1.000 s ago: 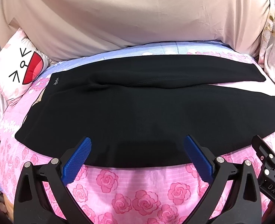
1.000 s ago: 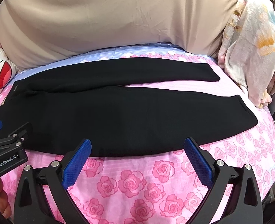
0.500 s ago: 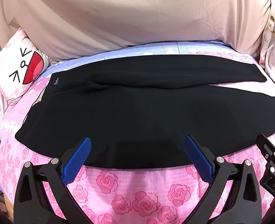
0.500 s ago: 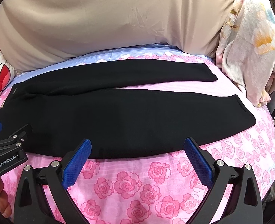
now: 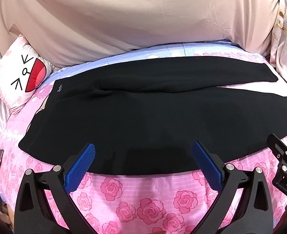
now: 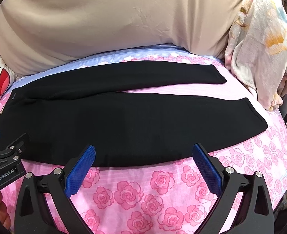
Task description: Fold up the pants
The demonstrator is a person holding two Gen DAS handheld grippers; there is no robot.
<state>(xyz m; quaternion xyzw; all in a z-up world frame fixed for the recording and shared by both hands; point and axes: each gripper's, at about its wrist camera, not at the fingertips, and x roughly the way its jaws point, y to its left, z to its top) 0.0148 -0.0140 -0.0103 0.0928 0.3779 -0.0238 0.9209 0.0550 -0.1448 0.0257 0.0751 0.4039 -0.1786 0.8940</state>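
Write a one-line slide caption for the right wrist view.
Open right claw poised at the near edge of black pants laid flat on a pink rose-print bedsheet.

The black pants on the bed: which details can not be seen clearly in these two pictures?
- Black pants: the waistband logo in the left wrist view is too small to read.
- Near edge: partly covered by the open left gripper and open right gripper.
- Dark fabric hides seams and pockets.

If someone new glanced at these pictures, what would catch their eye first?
Black pants lie spread flat across a pink rose-print bedsheet, legs pointing right. Both the left gripper and the right gripper hover open at the near edge. A cartoon-face pillow sits at far left.
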